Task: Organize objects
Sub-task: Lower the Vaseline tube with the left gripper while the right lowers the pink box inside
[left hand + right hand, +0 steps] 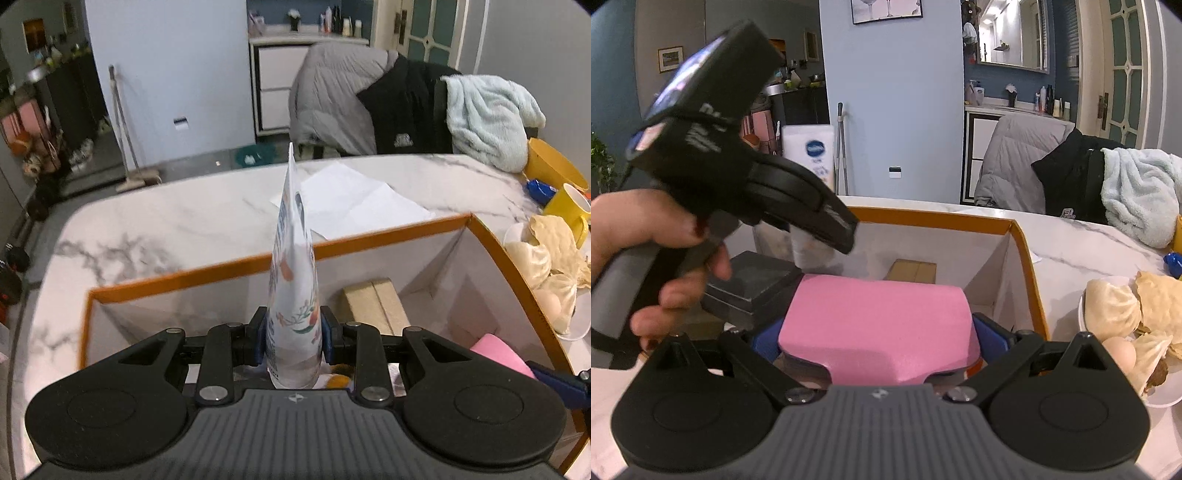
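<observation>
Your left gripper has its jaws pinched tight on the floral tube, tip toward twelve o'clock, over the orange-rimmed box for dropping in. Your right gripper, jaws clamping the pink block, hangs over the same box.

Lighting: we record even, cool indoor light in both views, moderately bright, with no hard shadows on the marble desk.

Glare: faint sheen on the desk; a brightly lit mirror in the right wrist view.

Blur: we note motion smear on the orange box rim in the left wrist view, and on the other handheld gripper body and the hand in the right.

Distortion: strong fisheye bending at the edges, dark vignetted corners.

Focus: distant shelves soft.
</observation>
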The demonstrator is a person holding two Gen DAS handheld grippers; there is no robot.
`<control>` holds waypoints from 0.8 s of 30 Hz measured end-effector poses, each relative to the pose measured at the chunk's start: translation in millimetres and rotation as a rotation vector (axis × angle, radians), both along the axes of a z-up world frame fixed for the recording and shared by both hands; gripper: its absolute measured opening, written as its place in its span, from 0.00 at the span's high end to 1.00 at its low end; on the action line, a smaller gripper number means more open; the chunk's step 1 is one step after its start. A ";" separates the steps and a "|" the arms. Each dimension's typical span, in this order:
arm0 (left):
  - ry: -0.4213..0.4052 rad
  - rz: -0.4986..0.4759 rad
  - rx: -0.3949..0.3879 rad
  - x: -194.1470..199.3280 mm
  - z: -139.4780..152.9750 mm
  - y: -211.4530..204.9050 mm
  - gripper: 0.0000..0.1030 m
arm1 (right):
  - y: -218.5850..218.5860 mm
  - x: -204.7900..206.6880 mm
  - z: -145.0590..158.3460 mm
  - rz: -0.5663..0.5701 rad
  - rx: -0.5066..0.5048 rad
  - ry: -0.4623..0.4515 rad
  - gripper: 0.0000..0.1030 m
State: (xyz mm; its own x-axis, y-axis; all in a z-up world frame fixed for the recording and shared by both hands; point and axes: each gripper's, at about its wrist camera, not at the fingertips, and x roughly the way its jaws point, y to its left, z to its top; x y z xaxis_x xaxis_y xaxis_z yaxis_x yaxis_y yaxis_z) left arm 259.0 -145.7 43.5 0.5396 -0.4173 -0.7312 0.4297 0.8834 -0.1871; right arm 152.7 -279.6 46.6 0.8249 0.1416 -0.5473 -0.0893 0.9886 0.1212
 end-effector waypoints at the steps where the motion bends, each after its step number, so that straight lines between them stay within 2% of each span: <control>1: 0.018 -0.012 -0.001 0.8 -2.8 -2.3 0.68 | -1.0 0.2 -0.5 0.000 0.005 0.004 0.03; 5: 0.079 -0.048 -0.005 3.4 -10.8 -10.6 0.68 | -3.1 1.2 -3.7 0.004 0.008 0.014 0.03; 17: 0.070 -0.043 0.084 6.5 -11.2 -25.0 0.67 | -4.8 3.6 -13.3 0.005 0.020 0.034 0.02; 21: 0.088 -0.037 0.090 8.5 -14.4 -26.2 0.58 | -5.2 3.3 -13.5 0.007 0.017 0.033 0.02; 23: 0.095 -0.024 0.074 9.5 -15.1 -23.6 0.44 | -5.4 3.3 -13.8 0.010 0.012 0.031 0.01; 24: 0.095 -0.014 0.067 9.6 -15.2 -21.6 0.33 | -5.2 3.5 -14.1 0.010 0.011 0.031 0.01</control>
State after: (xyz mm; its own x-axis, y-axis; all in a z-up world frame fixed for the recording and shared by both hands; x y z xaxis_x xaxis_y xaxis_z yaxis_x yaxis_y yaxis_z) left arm 268.6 -167.2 28.3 0.4606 -0.3733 -0.8053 0.4254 0.8891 -0.1688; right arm 156.1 -284.8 32.5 0.8061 0.1559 -0.5708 -0.0953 0.9863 0.1347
